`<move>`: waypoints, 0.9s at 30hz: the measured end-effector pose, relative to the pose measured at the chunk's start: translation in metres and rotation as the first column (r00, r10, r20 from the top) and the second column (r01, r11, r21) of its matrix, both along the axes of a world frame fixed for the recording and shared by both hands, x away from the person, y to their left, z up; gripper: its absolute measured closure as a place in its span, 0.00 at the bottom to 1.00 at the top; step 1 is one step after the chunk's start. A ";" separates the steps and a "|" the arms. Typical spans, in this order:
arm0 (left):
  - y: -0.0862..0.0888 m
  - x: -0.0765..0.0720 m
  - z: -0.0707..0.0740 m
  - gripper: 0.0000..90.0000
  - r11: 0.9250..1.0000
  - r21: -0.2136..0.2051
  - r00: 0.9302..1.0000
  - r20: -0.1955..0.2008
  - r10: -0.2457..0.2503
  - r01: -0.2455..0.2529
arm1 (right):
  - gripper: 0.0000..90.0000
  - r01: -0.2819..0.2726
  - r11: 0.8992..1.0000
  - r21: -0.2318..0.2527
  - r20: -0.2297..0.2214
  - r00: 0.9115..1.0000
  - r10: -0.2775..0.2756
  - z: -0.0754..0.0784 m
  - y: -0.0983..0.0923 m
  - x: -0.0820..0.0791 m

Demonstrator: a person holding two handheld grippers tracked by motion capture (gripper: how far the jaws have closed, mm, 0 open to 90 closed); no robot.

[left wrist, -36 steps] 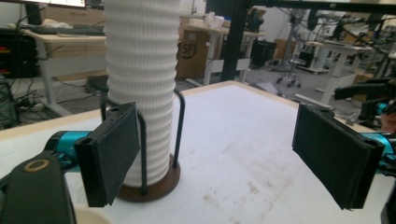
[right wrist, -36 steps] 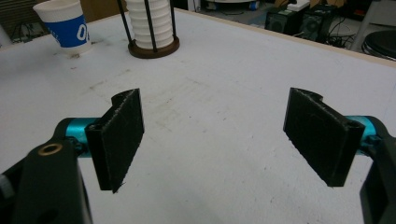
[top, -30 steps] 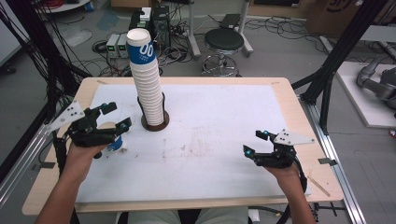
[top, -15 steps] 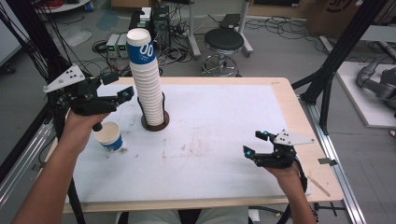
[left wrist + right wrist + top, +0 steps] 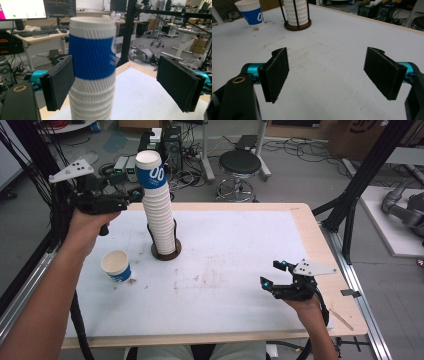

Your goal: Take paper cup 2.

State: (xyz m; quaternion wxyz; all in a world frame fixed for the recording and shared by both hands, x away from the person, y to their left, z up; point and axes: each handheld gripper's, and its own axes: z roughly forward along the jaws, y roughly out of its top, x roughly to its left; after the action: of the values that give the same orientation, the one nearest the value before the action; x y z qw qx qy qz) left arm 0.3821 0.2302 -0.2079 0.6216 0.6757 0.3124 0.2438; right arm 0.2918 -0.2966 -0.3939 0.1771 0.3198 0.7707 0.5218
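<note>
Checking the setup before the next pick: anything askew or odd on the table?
The cup stack leans left toward its top, out of line with its round holder base. The white table mat is smudged with brownish stains near the middle. The single paper cup stands upright; nothing is spilled.

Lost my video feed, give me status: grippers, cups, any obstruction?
Left gripper open, level with top of cup stack. Right gripper open, empty, low over table. Single cup upright beside stack. No obstruction.
</note>
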 end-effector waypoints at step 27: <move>-0.023 0.061 0.021 0.28 1.000 0.027 0.997 -0.076 0.001 0.001 | 0.23 0.003 1.000 0.017 -0.012 1.000 -0.003 -0.001 -0.004 -0.001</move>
State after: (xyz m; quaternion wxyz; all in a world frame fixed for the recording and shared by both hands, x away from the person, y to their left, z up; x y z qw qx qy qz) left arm 0.4428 0.2068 -0.1870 0.6002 0.6926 0.3326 0.2223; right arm 0.2906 -0.3011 -0.3953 0.1706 0.3255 0.7667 0.5264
